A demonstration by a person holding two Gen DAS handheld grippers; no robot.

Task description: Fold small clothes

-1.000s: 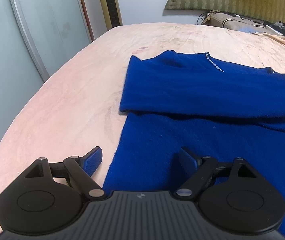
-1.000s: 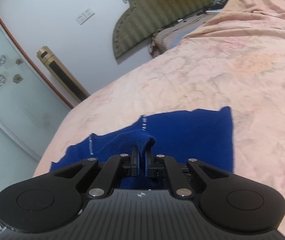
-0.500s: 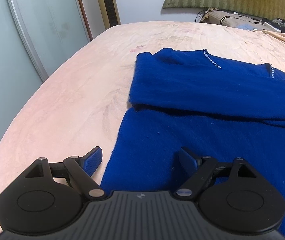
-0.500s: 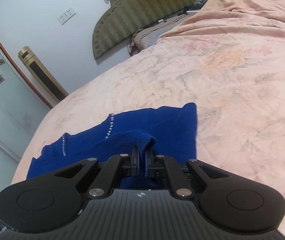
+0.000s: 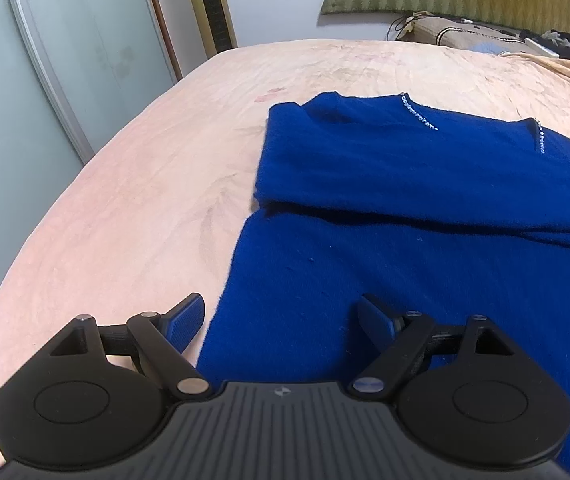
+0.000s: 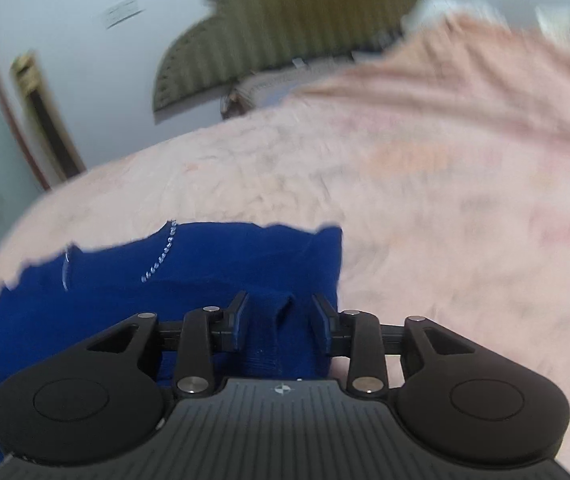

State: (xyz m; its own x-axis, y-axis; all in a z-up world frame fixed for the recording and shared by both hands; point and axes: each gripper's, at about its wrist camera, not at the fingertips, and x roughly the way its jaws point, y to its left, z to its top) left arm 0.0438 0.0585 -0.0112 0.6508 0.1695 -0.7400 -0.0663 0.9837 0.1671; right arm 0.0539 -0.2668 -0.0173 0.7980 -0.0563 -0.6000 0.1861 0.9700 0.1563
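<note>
The right gripper (image 6: 279, 322), clamped a second ago, is opening and releases the blue sweater's (image 6: 213, 264) cuff (image 6: 267, 332), which lies loose between its jaws, at 6 o'clock; this sleeve fold looks finished. The left gripper (image 5: 281, 320) stays wide and holds nothing.

Two matching black handheld grippers with blue-padded fingers

Behind the fingers, each of the left gripper (image 5: 281, 322) and the right gripper (image 6: 279, 322) has a dark ribbed housing bearing a small round emblem, flanked by two rounded black lobes with circular recesses. Black link bars with silver rivets run from the housing to the fingers (image 5: 185, 322); a thin black cable trails behind the left gripper's outer lobe.
</note>
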